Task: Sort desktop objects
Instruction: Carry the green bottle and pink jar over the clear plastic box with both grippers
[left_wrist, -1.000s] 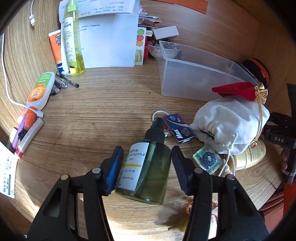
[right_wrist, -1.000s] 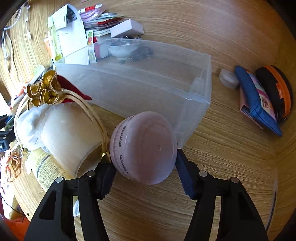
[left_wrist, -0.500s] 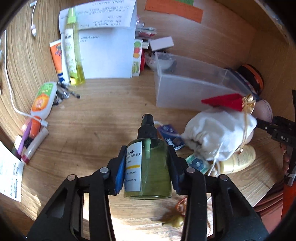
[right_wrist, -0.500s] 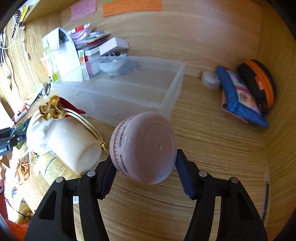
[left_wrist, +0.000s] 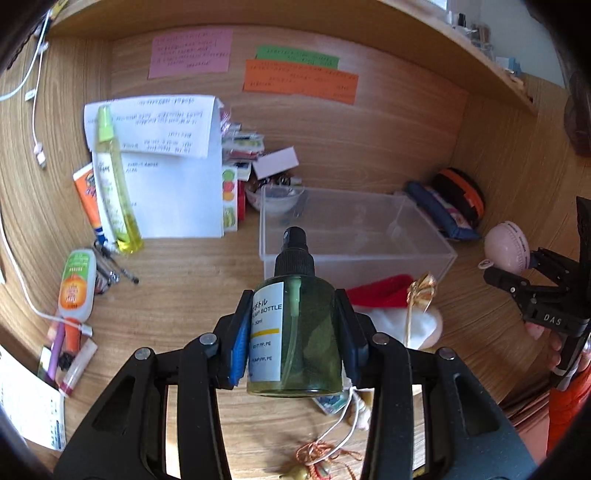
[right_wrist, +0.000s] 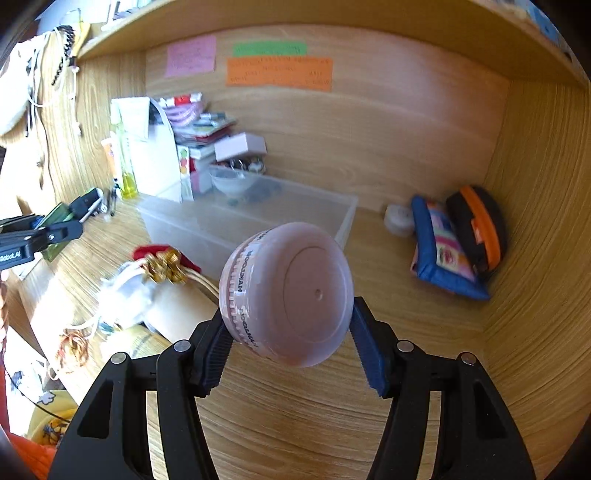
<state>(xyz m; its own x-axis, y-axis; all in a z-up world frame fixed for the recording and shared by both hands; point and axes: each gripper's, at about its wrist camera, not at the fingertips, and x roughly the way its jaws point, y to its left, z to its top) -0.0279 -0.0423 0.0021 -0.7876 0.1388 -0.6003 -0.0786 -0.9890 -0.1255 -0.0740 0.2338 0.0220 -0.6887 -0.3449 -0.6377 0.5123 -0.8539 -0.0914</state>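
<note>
While green glass bottle (left_wrist: 295, 332) stands clamped, round pink case (right_wrist: 286, 293) is gripped.

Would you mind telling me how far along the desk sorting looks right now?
Early on. The clear bin looks unfilled, so nothing appears sorted yet. In hand: the left gripper grips a green spray bottle, and the right gripper a pink round case, both lifted. Left: the white pouch, tubes and pens on the desk.

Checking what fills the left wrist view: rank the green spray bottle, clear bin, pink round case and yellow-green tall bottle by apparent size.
1. clear bin
2. green spray bottle, enlarged by nearness, held in the left gripper
3. yellow-green tall bottle
4. pink round case, far off in the right gripper
</note>
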